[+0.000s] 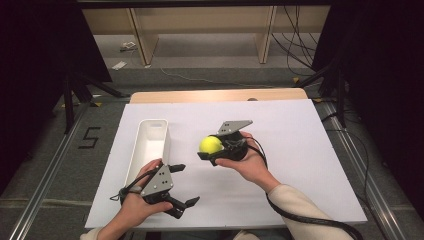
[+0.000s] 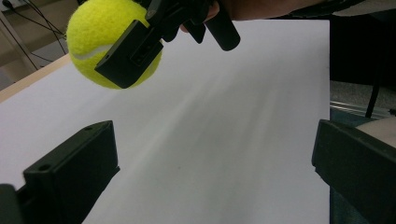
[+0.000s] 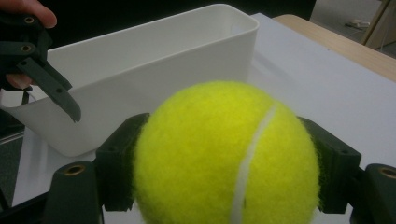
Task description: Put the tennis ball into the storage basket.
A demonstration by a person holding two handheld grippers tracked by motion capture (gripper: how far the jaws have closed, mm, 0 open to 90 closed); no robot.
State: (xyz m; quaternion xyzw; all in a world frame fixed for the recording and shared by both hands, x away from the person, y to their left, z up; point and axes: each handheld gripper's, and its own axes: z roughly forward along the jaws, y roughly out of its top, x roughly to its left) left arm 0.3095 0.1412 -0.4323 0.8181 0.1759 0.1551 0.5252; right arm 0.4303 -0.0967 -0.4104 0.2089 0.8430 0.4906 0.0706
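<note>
A yellow tennis ball is clamped between the jaws of my right gripper, held above the middle of the white sheet. In the right gripper view the ball sits close up with a black jaw on each side, facing the white bin. The same ball appears at the top left of the left gripper view, a black jaw across it. My left gripper stands open near the front of the table, just right of the bin's near end, nothing between its fingers.
A long white bin lies on the left part of the white sheet that covers the wooden table. Cables trail from both grippers. Dark stands and rails flank the table; shelving stands behind it.
</note>
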